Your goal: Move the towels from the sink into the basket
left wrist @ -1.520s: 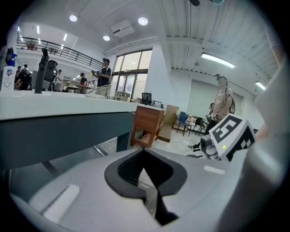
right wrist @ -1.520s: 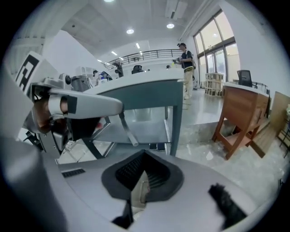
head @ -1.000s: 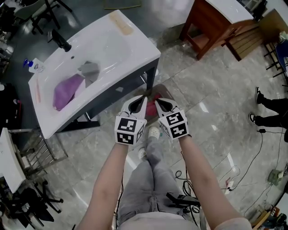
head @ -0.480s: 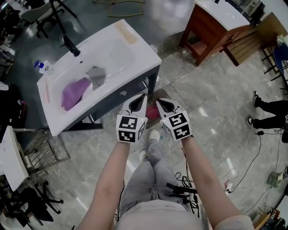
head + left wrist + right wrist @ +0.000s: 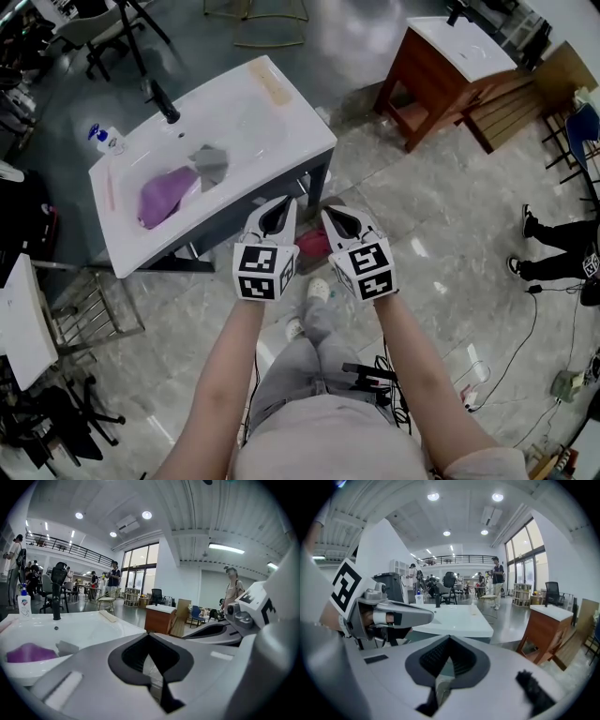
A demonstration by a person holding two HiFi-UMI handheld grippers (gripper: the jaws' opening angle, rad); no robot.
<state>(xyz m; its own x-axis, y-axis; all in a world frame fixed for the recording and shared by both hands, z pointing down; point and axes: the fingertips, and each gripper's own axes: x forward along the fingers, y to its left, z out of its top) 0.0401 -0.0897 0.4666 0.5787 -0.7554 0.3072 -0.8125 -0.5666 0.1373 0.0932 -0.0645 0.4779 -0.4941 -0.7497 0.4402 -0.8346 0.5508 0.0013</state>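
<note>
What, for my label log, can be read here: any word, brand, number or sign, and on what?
No text can be read.
Bottle label: too small and blurred to read.
Left cube and right cube: square markers only, no letters or numbers.

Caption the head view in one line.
Left gripper and right gripper, jaws shut and empty, side by side near the sink holding a purple towel and a grey towel.

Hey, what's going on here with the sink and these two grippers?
A person holds a gripper in each hand, the left gripper and right gripper side by side in front of the sink. Their jaws are shut on nothing. A purple towel and a grey towel lie in the sink, not yet picked up.
</note>
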